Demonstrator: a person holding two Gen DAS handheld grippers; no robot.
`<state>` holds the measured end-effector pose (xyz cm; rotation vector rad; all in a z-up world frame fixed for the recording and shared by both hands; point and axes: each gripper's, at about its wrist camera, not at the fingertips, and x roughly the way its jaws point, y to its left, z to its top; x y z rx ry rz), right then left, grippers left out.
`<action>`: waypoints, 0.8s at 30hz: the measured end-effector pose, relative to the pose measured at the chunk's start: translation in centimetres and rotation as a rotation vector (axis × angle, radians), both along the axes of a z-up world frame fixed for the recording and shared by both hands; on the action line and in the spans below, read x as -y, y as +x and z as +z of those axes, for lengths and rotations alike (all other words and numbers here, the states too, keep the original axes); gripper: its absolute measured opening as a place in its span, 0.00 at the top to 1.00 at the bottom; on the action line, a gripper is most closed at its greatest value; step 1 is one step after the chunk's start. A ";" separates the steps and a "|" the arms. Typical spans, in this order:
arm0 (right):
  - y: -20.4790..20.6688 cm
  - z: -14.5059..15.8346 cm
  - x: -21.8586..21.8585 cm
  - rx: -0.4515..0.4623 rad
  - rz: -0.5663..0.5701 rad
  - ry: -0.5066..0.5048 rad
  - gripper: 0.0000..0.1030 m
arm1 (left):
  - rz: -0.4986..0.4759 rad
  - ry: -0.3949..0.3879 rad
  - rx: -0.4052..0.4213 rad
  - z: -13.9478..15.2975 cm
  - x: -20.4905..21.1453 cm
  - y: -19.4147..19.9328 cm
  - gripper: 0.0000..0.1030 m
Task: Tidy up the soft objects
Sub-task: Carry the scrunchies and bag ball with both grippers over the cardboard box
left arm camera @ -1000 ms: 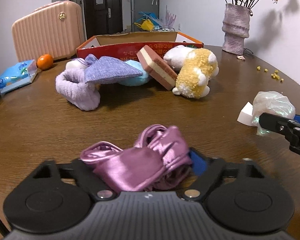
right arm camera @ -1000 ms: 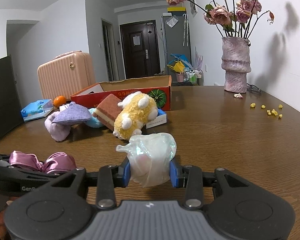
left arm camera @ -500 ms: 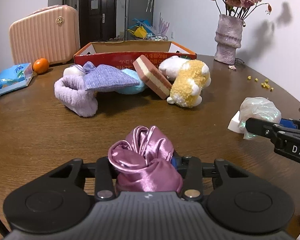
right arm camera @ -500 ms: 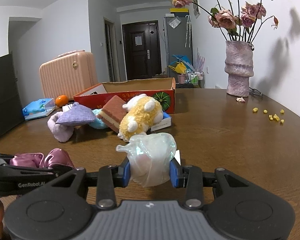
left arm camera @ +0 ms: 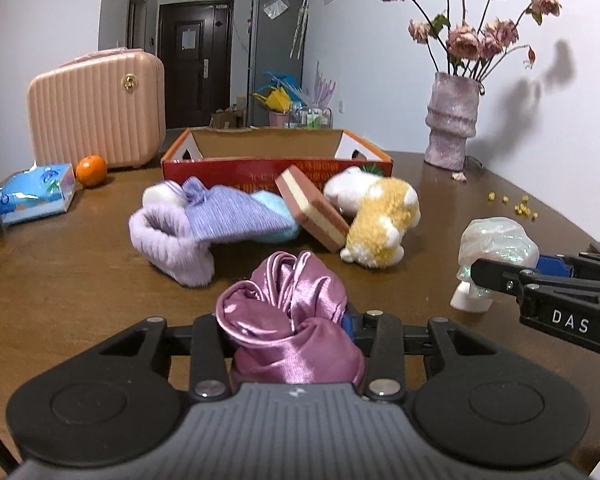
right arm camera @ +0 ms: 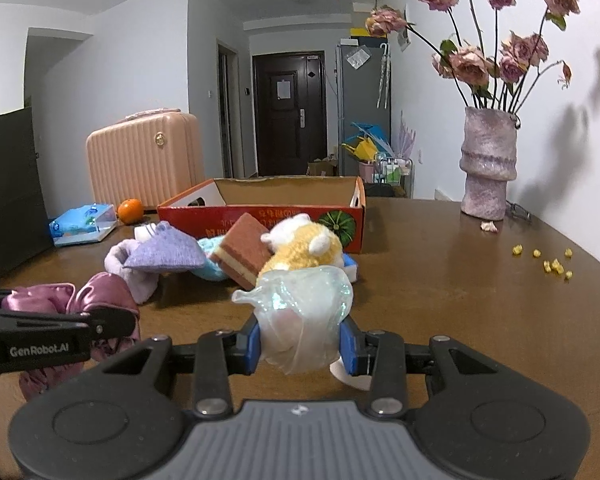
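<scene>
My left gripper (left arm camera: 288, 330) is shut on a shiny pink satin cloth (left arm camera: 288, 324), held above the brown table. It also shows at the left of the right wrist view (right arm camera: 72, 300). My right gripper (right arm camera: 302, 344) is shut on an iridescent clear plastic bag (right arm camera: 304, 312), also seen in the left wrist view (left arm camera: 496, 248). Ahead lies a pile: a lilac fuzzy band (left arm camera: 168, 244), a purple knit cloth (left arm camera: 232, 216), a light blue soft item (left arm camera: 276, 216), a brown and cream sponge (left arm camera: 312, 208) and a yellow and white plush (left arm camera: 380, 224). Behind stands an open red cardboard box (left arm camera: 276, 148).
A pink suitcase (left arm camera: 96, 108), an orange (left arm camera: 91, 170) and a blue tissue pack (left arm camera: 32, 194) stand at the back left. A vase of dried roses (left arm camera: 454, 120) stands at the back right, with yellow crumbs (left arm camera: 520, 204) near it. A black bag (right arm camera: 8, 192) is at the far left.
Both grippers have risen and moved toward the pile and box. The pink cloth, spread on the table a second ago, is now bunched up and lifted in my left gripper.
</scene>
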<state>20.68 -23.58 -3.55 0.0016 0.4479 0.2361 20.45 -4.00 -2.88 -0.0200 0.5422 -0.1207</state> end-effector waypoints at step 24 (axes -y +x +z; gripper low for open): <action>6.0 4.3 -3.1 0.071 0.007 -0.020 0.63 | 0.030 -0.014 0.113 4.9 -3.0 5.1 0.62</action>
